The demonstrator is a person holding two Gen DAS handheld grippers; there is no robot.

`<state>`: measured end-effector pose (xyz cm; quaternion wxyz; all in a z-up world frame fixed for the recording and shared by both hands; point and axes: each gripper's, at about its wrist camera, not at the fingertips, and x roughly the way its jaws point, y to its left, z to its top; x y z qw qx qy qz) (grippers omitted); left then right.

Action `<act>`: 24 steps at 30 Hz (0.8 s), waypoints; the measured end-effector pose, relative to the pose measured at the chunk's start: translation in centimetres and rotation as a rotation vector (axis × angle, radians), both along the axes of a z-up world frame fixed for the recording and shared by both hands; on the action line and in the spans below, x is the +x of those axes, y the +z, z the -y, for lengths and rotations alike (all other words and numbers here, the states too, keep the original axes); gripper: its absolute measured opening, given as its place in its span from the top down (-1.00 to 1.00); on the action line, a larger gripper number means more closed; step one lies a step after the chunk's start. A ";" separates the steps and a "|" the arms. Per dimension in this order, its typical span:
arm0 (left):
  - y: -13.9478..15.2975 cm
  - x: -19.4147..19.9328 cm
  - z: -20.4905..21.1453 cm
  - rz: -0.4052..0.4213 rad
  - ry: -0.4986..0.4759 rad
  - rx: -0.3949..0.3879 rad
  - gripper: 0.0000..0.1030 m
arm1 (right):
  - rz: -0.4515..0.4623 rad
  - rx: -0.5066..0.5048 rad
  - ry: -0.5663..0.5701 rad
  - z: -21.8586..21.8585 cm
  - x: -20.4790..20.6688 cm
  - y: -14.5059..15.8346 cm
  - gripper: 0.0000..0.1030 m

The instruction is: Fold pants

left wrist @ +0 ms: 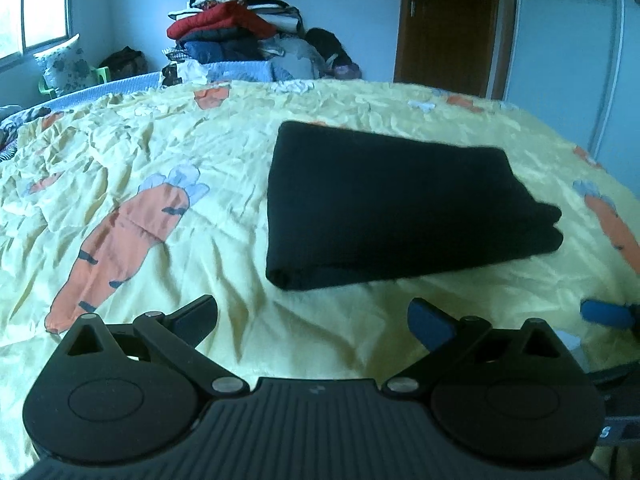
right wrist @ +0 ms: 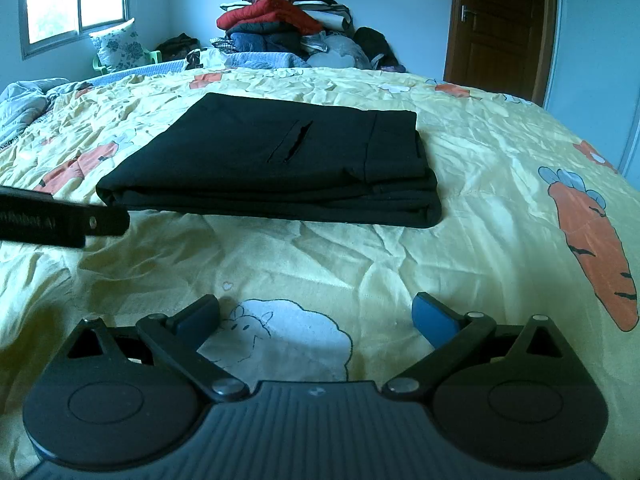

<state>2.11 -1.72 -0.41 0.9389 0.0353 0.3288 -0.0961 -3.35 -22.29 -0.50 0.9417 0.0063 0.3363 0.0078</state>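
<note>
Both my grippers were off the cloth. My left gripper (left wrist: pixel 313 320) had its jaws spread wide with nothing between them, hovering over bare yellow bedsheet (left wrist: pixel 168 264). My right gripper (right wrist: pixel 316 318) was the same: jaws wide apart, empty, over a white sheep print (right wrist: pixel 280 332) on the sheet.

The black pants (right wrist: pixel 272 160) lay folded into a compact stacked rectangle on the bed, flat, ahead of both grippers and apart from them. From the right wrist view the layered edges faced me, a slit pocket showed on the top face, and the waistband end sat to the right. From the left wrist view the pants (left wrist: pixel 392 204) sat ahead and to the right, rounded fold nearest, loose layers at the right end.

A blue pad of my right gripper poked in at the right edge of the left view; the left gripper's black body crossed the left edge of the right view, near the pants' left corner. I couldn't tell if it touched.

An orange carrot print (left wrist: pixel 120 240) lay left of the pants. A clothes pile (right wrist: pixel 280 20) stood at the far wall, brown door (right wrist: pixel 500 20) to the right.
</note>
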 end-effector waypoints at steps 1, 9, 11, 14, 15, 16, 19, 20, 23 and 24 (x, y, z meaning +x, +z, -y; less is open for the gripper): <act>0.1 0.0 -0.1 0.013 0.007 -0.002 -0.99 | 0.000 0.001 0.000 0.0 0.0 0.0 -1.00; -0.4 0.1 -0.8 0.114 0.133 -0.027 -0.99 | 0.000 0.000 0.000 0.0 0.1 0.0 -1.00; -0.9 0.0 -0.5 0.157 0.125 0.021 -0.99 | 0.000 0.001 0.000 0.0 0.0 0.0 -1.00; -1.7 -0.2 -0.2 0.188 0.108 0.067 -0.99 | 0.000 0.000 0.000 0.0 0.0 0.0 -1.00; -1.8 0.0 -0.3 0.169 0.109 0.062 -1.00 | 0.000 0.000 0.000 0.0 0.1 0.0 -1.00; -1.8 0.3 -0.4 0.149 0.113 0.048 -1.00 | 0.000 0.000 0.000 0.0 0.0 0.0 -1.00; -2.4 1.1 -0.8 0.068 0.093 0.022 -1.00 | 0.000 0.000 0.000 0.0 0.1 0.0 -1.00; -2.7 1.5 -0.7 0.032 0.076 0.022 -1.00 | 0.000 0.000 0.000 0.0 0.0 0.0 -1.00; -2.9 1.5 -0.5 0.023 0.076 0.039 -1.00 | 0.000 0.000 0.000 0.0 0.0 0.0 -1.00; -3.0 1.4 -0.5 0.022 0.079 0.040 -1.00 | 0.000 0.000 0.000 0.0 0.1 0.0 -1.00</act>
